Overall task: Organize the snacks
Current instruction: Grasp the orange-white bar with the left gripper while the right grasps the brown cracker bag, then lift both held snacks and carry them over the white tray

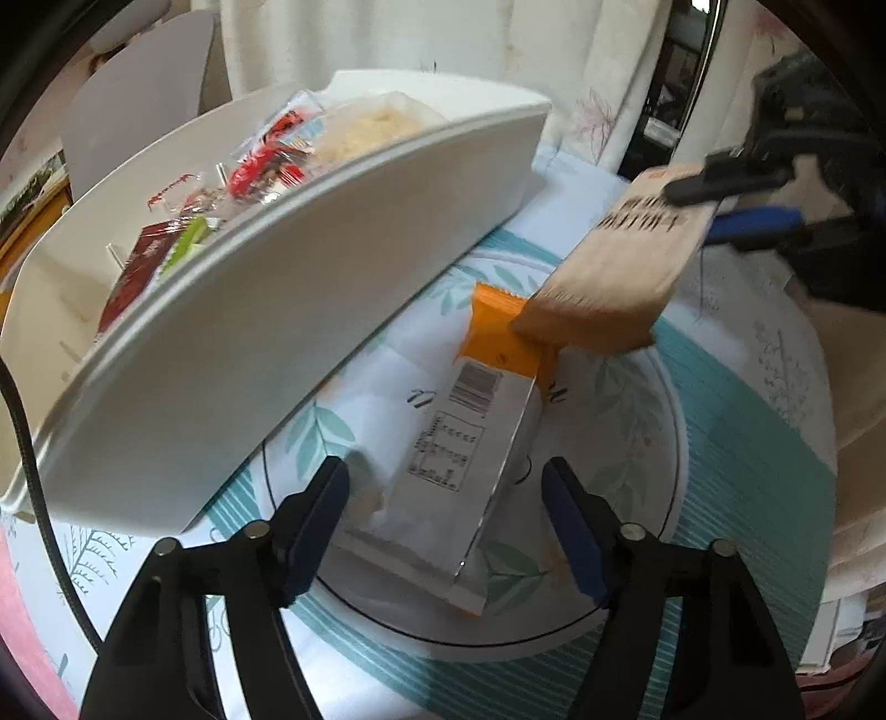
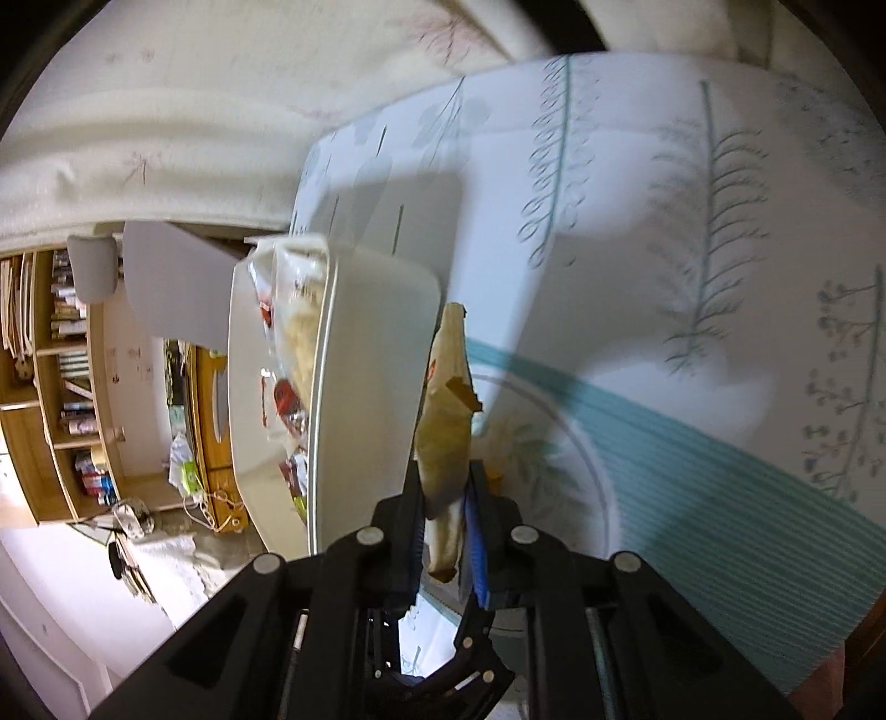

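A white bin (image 1: 310, 288) with several snack packets inside stands on the table at the left. An orange and silver snack packet (image 1: 470, 437) lies on the tablecloth in front of it. My left gripper (image 1: 446, 498) is open, its fingers on either side of that packet's near end. My right gripper (image 1: 714, 199) is shut on a tan snack packet (image 1: 614, 266) and holds it in the air above the orange packet's far end. In the right wrist view the tan packet (image 2: 446, 421) is seen edge-on between the shut fingers of my right gripper (image 2: 446, 520), next to the bin (image 2: 376, 399).
The table carries a white cloth with teal stripes and leaf prints (image 1: 736, 443). Cream curtains (image 1: 554, 50) hang behind the bin. A wooden bookshelf (image 2: 61, 387) and floor clutter show beyond the table edge. A black cable (image 1: 39, 498) runs at the left.
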`<action>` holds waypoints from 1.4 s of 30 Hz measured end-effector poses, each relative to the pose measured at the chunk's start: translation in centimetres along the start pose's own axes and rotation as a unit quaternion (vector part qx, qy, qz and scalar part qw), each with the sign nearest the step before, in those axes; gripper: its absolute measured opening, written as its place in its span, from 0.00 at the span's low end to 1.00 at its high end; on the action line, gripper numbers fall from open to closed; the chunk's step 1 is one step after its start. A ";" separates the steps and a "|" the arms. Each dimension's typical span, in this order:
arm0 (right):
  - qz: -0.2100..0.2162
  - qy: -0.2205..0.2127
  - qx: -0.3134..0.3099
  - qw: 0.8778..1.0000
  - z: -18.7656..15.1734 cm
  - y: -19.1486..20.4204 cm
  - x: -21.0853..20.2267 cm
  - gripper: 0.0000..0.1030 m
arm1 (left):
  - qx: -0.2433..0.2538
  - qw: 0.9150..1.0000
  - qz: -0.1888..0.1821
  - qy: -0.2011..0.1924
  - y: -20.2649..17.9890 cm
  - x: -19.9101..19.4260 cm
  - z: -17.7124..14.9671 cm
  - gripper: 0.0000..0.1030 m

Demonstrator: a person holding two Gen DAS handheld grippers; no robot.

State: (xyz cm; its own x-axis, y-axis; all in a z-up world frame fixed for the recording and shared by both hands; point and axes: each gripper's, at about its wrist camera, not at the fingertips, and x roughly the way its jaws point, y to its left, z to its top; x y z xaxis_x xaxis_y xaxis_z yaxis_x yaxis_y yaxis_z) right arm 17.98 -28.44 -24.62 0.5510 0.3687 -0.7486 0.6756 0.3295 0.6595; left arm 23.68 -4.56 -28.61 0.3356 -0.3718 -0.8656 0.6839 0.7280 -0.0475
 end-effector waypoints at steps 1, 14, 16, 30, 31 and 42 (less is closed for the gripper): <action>-0.001 -0.003 0.003 1.000 0.2 -0.3 -0.4 0.13 | 0.005 1.000 0.009 0.001 -0.3 0.1 0.1 0.64; 0.002 0.019 0.003 1.000 1.5 -1.1 -1.5 0.13 | -0.010 0.999 0.034 0.024 -2.2 0.0 0.6 0.39; -0.001 0.029 -0.004 1.000 1.7 -1.0 -1.4 0.13 | -0.014 0.998 0.046 0.033 -2.6 -0.1 0.7 0.38; -0.025 0.135 -0.135 0.981 3.2 3.4 -1.4 0.13 | -0.121 0.984 0.088 0.092 -3.4 -3.1 1.0 0.29; -0.025 0.141 -0.143 0.979 3.3 3.6 -1.3 0.13 | -0.126 0.983 0.091 0.092 -3.5 -3.6 0.9 0.29; 0.001 0.237 -0.225 0.945 1.9 6.9 0.9 0.13 | -0.213 0.962 0.154 0.073 -1.3 -11.2 0.9 0.29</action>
State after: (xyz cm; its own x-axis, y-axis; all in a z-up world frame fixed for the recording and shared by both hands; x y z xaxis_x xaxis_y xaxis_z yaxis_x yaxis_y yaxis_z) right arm 24.07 -27.49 -20.85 0.1984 0.6833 -0.7027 0.3381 0.6252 0.7034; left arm 19.60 -1.91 -18.36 0.3636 -0.0388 -0.9308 0.2284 0.9723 0.0487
